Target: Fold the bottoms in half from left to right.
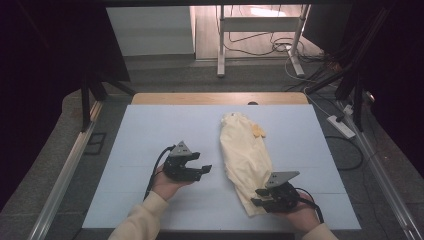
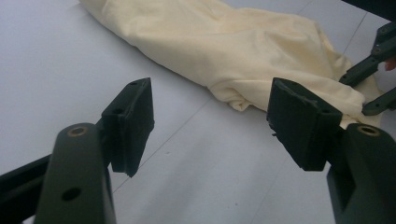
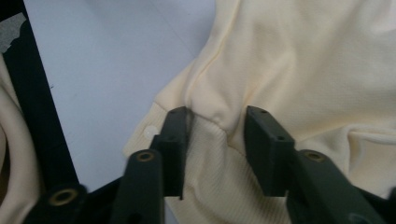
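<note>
Right gripper (image 3: 215,140) jaws stand narrow around a fold of the cream garment (image 1: 245,155) at its near end; pad contact unclear. Left gripper (image 1: 202,170) jaws wide, empty, over the blue mat (image 1: 150,140).

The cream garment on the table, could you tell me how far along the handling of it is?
Nothing looks done: the cream garment lies bunched on the table. In hand: right gripper straddles its near ribbed edge. Left gripper is open over bare table. Lifting or spreading remains.

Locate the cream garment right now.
High view: the cream garment lies bunched lengthwise on the pale blue mat, right of centre, its near end at the right tongs; the left tongs sit apart to its left.
</note>
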`<state>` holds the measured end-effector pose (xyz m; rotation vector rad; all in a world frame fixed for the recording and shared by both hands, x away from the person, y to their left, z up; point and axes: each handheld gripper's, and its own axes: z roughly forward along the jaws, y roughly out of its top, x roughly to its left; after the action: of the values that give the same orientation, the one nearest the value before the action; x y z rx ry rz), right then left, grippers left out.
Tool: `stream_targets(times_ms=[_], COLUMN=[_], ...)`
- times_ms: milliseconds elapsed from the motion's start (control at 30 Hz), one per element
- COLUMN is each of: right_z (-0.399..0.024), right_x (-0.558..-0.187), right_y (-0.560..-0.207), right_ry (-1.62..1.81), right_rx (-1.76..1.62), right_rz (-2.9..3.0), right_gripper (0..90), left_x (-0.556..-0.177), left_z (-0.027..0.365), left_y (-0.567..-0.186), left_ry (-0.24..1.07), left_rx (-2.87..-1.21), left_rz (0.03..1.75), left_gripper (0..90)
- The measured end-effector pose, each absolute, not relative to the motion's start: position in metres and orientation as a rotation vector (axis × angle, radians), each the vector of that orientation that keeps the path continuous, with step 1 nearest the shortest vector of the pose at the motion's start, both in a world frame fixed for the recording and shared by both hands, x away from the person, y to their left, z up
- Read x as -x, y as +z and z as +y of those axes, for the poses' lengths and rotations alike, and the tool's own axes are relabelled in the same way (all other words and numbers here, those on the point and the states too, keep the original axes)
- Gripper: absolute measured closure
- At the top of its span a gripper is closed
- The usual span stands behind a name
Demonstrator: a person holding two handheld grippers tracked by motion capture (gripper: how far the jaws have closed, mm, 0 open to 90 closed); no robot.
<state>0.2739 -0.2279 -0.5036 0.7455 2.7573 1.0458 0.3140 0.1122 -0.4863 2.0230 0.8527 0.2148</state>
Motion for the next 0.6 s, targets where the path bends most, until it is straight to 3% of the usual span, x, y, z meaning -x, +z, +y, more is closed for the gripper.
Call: stream_targets(times_ms=[67, 133, 333, 600], right_z=[-0.229, -0.231, -0.228, -0.224], right_x=[-0.273, -0.274, -0.263, -0.259], right_y=[-0.502, -0.5, -0.493, -0.498], right_ry=[1.058, 1.079, 1.149, 1.116], right_rx=[-0.749, -0.766, -0.74, -0.724], right_rz=[2.743, 2.75, 2.802, 2.816], right_gripper=[74.8, 78.0, 82.9, 81.9], left_x=[-0.314, -0.314, -0.314, -0.313], left_z=[0.112, 0.113, 0.115, 0.117], left_y=[-0.487, -0.487, -0.486, -0.485], left_ry=[0.215, 0.216, 0.22, 0.223], left_rx=[-2.024, -2.022, -2.016, -2.008], left_rz=[0.852, 0.851, 0.856, 0.861], left_gripper=[32.1, 32.3, 32.4, 31.9])
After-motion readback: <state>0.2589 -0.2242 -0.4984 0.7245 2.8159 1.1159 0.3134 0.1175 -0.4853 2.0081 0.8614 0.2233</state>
